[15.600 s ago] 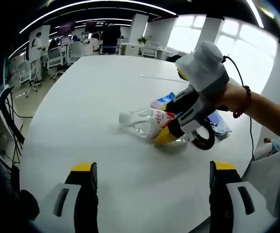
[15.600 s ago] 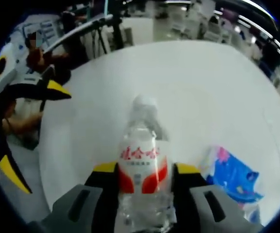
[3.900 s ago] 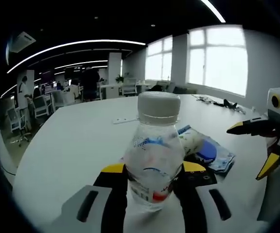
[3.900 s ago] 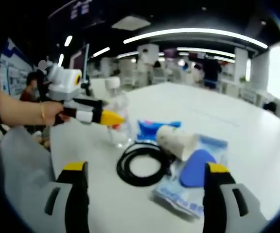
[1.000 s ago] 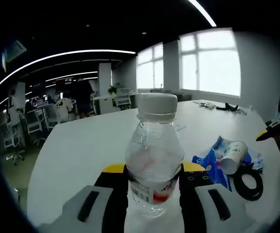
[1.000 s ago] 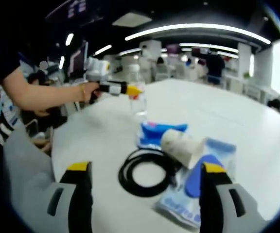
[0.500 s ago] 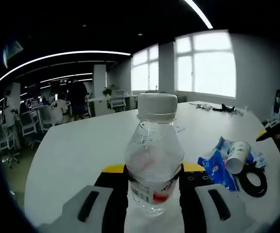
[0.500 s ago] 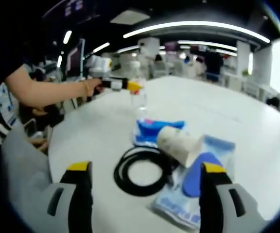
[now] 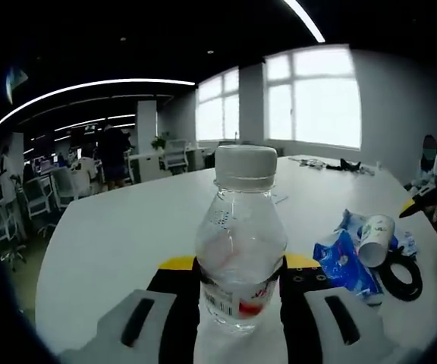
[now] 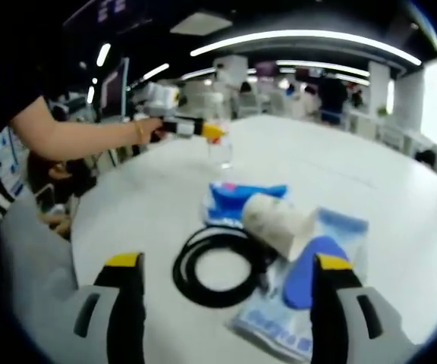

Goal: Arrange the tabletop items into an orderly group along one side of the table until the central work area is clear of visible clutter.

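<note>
1. My left hand-held gripper is closed on the water bottle and holds it upright between its jaws, around the lower body where the label is. From the right gripper view, the bottle is far ahead of my right hand-held gripper, well apart from the other items.
2. My right hand-held gripper is open and carries nothing; its two jaws stand wide apart.
3. I judge the task is only partly done. The bottle is in hand but not yet placed.
4. Just ahead of my right hand-held gripper lie the black cable coil, the paper cup on its side, the blue tissue pack and a blue plastic packet. They lie close together and partly overlap, loosely, not in order.
5. Materials: the bottle is clear, thin plastic with a ribbed white cap, round and smooth. The cable looks rubbery and flexible. The cup is light, a tapered cylinder, so it may roll. The packets are soft, glossy and crinkled.
6. The surface is white, smooth and rounded at its edge.
</note>
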`<move>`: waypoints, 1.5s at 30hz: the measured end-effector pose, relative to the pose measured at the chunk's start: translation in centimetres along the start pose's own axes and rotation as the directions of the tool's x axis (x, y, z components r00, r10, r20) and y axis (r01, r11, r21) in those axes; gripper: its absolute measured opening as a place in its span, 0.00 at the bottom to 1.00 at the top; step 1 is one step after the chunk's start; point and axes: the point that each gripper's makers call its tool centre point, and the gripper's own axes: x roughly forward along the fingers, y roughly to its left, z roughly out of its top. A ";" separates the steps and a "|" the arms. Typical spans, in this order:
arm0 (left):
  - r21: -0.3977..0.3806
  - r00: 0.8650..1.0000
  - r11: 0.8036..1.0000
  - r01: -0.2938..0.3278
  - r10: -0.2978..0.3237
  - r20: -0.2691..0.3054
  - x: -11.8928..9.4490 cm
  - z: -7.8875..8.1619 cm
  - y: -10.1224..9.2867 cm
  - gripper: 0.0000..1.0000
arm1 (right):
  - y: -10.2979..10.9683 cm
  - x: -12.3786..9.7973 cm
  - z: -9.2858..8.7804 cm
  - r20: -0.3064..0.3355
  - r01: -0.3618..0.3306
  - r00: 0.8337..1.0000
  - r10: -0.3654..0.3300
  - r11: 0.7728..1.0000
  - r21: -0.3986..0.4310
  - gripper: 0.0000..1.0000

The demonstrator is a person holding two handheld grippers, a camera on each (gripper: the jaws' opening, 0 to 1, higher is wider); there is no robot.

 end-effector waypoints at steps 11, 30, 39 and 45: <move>-0.030 0.999 0.999 0.044 -0.043 0.029 0.4 -0.6 0.4 0.41 | 0.1 0.0 -0.3 -0.011 0.002 1.000 -0.002 1.000 0.000 0.88; -0.064 1.000 0.998 -0.012 0.012 -0.004 0.4 -0.3 0.9 0.63 | 0.2 0.1 0.1 0.000 -0.003 1.000 0.003 1.000 0.006 0.89; -0.101 0.999 0.994 -0.038 0.038 -0.007 -0.2 0.7 0.3 0.83 | 0.1 -0.2 0.5 0.003 -0.005 1.000 0.005 1.000 0.001 0.92; -0.099 0.999 0.994 -0.040 0.038 -0.018 -1.4 1.0 -1.2 0.90 | -0.6 -0.5 0.7 0.018 0.002 1.000 -0.003 0.999 0.033 0.92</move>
